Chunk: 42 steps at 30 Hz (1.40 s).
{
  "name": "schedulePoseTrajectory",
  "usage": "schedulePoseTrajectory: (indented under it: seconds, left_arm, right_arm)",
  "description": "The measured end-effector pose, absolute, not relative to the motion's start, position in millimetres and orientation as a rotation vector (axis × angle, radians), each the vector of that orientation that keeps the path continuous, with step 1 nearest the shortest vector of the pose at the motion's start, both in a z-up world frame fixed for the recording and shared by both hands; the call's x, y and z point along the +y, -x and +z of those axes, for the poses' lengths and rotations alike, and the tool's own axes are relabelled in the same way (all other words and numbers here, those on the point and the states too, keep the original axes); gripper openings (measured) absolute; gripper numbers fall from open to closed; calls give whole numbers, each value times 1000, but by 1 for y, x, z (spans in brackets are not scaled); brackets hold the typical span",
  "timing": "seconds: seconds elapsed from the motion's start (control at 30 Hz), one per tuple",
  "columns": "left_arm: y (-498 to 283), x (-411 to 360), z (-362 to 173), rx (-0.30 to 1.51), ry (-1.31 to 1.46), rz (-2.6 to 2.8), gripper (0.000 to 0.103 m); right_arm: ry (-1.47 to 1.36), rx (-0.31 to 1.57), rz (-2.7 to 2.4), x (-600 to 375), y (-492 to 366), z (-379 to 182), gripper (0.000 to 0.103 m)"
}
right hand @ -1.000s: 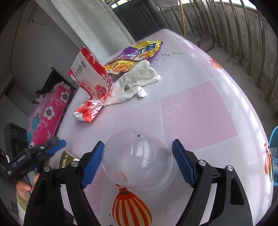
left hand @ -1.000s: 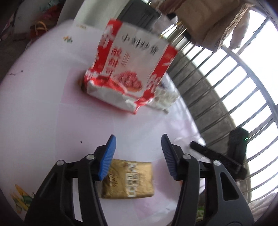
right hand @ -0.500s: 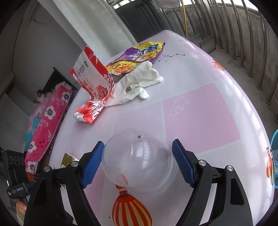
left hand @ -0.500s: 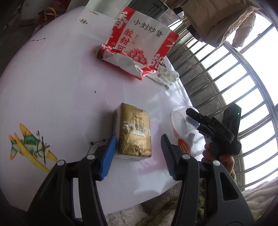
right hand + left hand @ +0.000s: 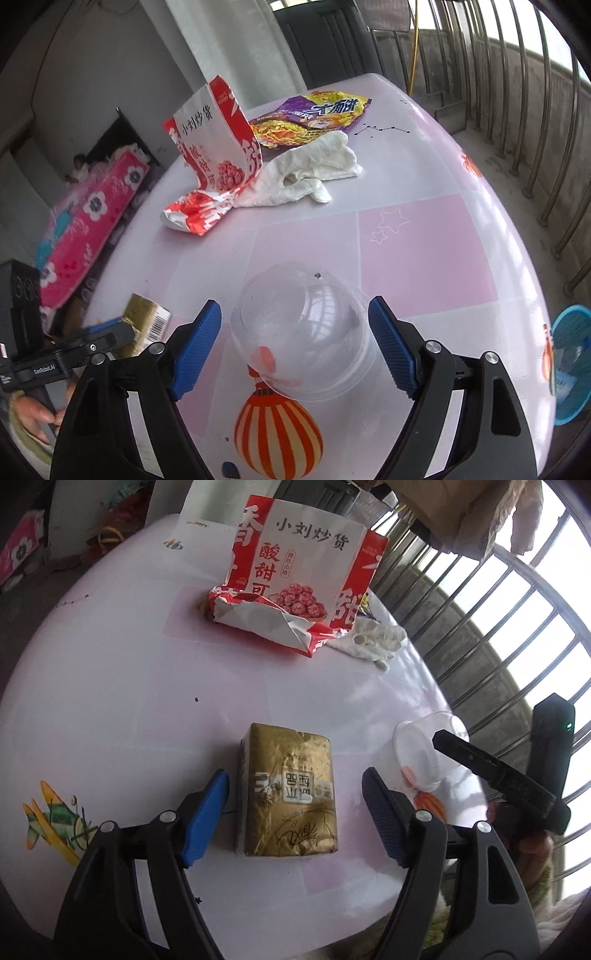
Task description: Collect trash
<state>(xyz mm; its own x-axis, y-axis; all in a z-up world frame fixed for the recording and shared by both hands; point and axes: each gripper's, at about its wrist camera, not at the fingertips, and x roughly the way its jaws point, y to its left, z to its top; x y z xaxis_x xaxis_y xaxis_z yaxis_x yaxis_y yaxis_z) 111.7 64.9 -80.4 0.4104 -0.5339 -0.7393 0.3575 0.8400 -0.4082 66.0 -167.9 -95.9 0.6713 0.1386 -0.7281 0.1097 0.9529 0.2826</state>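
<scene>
The left claw [image 5: 295, 794] has just been opening, and a shiny gold packet [image 5: 290, 790] lies flat between its blue pads, untouched. The right claw [image 5: 295, 341] stands wide around one clear plastic dome lid [image 5: 301, 332], not squeezing it. Farther back on the pink-and-white tabletop [image 5: 424, 251] sit one red snack bag [image 5: 295, 576], one white glove [image 5: 314, 173], and one purple wrapper [image 5: 314, 114]. Metal railings [image 5: 517, 92] stand behind.

On the table [image 5: 110, 686], the foil packet [image 5: 291, 790] lies between the parted blades of the left gripper [image 5: 295, 797], untouched, with the snack bag [image 5: 295, 579] standing well behind it. The glove [image 5: 306, 173] lies against that bag, the noodle wrapper [image 5: 314, 118] behind it. The plastic dome lid [image 5: 299, 332] sits between the open right gripper [image 5: 295, 336], right of the packet
</scene>
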Motion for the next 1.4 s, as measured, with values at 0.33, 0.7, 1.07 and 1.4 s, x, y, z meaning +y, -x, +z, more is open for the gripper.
schedulePoseTrajectory:
  seconds: [0.33,0.7,1.07,1.4]
  left_arm:
    - [-110,52,-85,988,115,-529,70]
    - [-101,48,-82,1015,160,-564,70]
    - [-99,46,-81,1008,142,-549,70]
    - [-98,44,-84,1003,104,-510,61]
  right_arm:
    - [-257,854,-1,-165,-67,-97,71]
    - [-263,862,-14,-170,-63,-92,71]
    - [-261,877,-25,-173,-57,-94,78]
    - [-251,896,-16,-171,-60,-101,78]
